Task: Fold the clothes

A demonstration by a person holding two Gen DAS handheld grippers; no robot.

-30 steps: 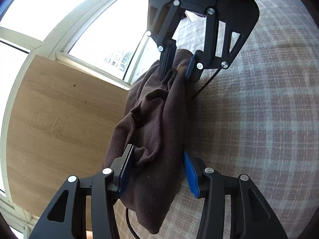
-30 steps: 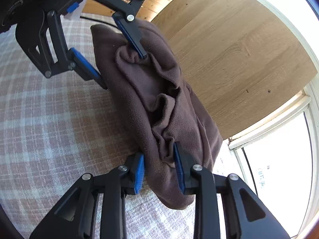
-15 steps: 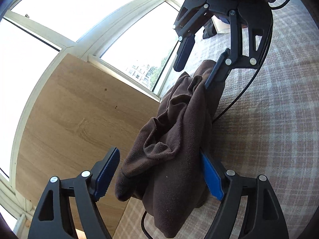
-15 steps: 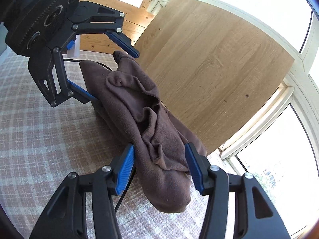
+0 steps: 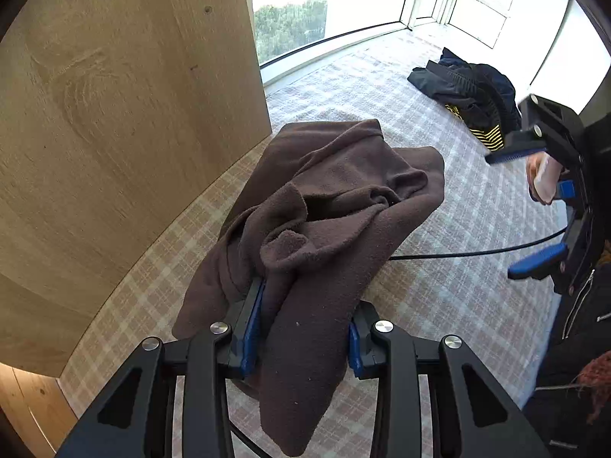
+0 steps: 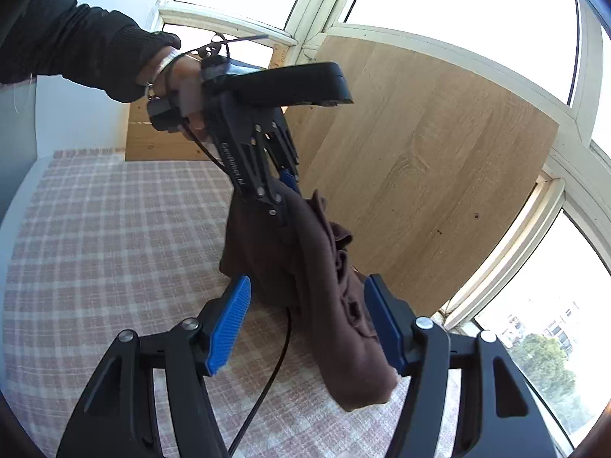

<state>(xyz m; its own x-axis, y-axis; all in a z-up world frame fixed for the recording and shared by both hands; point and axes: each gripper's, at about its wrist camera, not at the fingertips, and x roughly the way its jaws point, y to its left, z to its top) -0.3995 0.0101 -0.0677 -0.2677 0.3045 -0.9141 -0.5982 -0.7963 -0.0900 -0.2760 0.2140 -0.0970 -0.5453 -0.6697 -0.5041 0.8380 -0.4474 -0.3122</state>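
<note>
Now we have the brown fleece garment (image 5: 328, 225) bunched and crumpled, lying partly on the plaid bed cover (image 5: 450, 229) just beside the wooden board (image 5: 114, 133). Its near end rises up between the blue pads of our left gripper (image 5: 301, 328), and a loose tail droops below them toward the bottom of the left wrist view. We see both pads pressed into the fabric from either side, so the left claw is clamped on the garment.

From the right wrist view, the same garment (image 6: 305, 267) hangs in a twisted strip from the left gripper (image 6: 284, 198), which our left hand (image 6: 179, 87) holds above the cover (image 6: 95, 248). The lower end of the strip passes between the 2 fingers of our right gripper (image 6: 305, 324). Those fingers stand wide apart; the cloth brushes the inner face of the one on the window side, while the other is clear of it.

In the left wrist view, the right gripper (image 5: 527, 210) shows at the far edge, well apart from the garment, its 2 blue pads spread.

A black cable (image 5: 477, 253) runs across the cover beside the garment. Farther off, near the windows (image 5: 343, 0), we see a pile of dark clothes (image 5: 469, 95) with a yellow-striped piece in it.
</note>
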